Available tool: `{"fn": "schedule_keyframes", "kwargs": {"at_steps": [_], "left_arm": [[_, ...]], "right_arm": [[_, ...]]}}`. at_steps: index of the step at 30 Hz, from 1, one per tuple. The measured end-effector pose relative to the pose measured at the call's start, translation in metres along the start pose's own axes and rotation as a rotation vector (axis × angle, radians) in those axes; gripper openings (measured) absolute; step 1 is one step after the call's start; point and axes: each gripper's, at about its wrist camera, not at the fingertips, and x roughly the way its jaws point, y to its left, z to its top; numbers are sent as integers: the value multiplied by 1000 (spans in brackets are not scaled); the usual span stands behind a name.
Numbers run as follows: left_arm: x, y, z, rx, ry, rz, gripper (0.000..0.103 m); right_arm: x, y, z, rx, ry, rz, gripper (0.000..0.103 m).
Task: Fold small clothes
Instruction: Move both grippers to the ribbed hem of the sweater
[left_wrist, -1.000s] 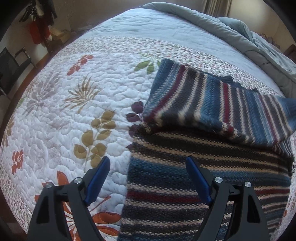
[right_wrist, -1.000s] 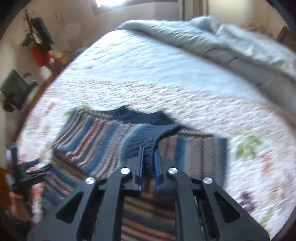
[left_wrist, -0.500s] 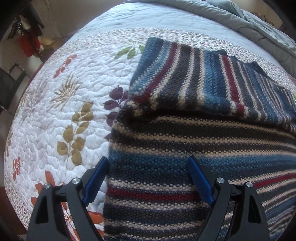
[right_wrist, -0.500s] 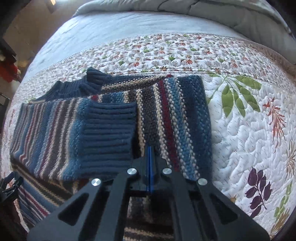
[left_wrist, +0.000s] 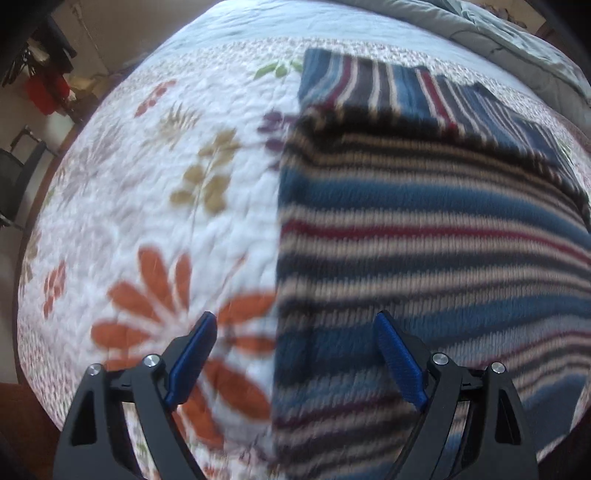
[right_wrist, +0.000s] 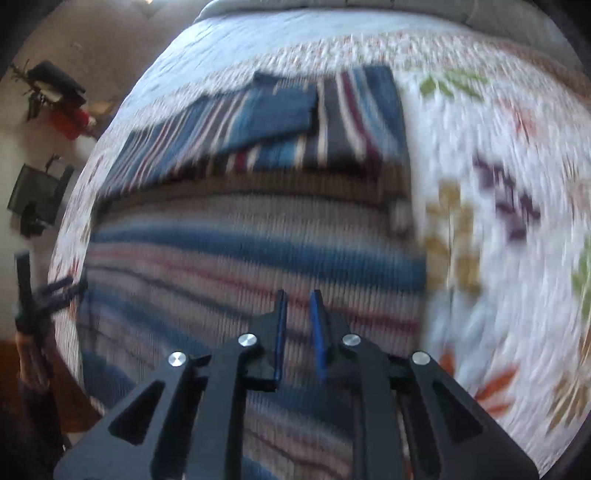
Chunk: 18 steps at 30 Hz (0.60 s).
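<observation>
1. The striped sweater (left_wrist: 424, 236) lies flat on the floral quilt (left_wrist: 155, 206) of a bed, its sleeves folded across the upper body so their stripes run crosswise to those of the torso.
2. The left gripper (left_wrist: 293, 350) hangs over the sweater's left edge with its jaws spread wide and nothing between them; one blue pad (left_wrist: 190, 360) is over the quilt's orange flower print, the other over the knit.
3. The right gripper (right_wrist: 298, 334) is over the lower middle of the sweater (right_wrist: 258, 251). Its blue fingers (right_wrist: 317, 332) stand slightly apart with a narrow gap, released, with no cloth caught in them.
4. In the right wrist view the left gripper's black frame (right_wrist: 44, 291) shows at the sweater's far left edge.
5. A dark ribbed cuff (right_wrist: 284, 107) rests on top of the folded sleeves near the collar end.
6. Beyond the quilt, a grey duvet (left_wrist: 517, 55) is bunched along the head of the bed.
7. Off the bed's left side stand a dark chair (left_wrist: 16, 177), a red item (left_wrist: 46, 94) and a dark shape against the wall; the view there is too small to tell more.
8. Both views are blurred, the right one heavily, so fine detail of the knit is unclear.
</observation>
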Motion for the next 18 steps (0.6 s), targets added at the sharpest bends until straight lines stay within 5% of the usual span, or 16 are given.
{"fn": "schedule_keyframes", "kwargs": {"at_steps": [8,14,18], "left_arm": [[-6,3,-65,-45,65,-59,87],[-8,-3,-97,-36,90,-78,90],[-26,4,-117,-38,85,-96,90]], "right_arm": [[1,18,-99,-23,12,-4,24],[5,7,-124,56,11,13,22],[-24,6,-147,66,0,29,39]]}}
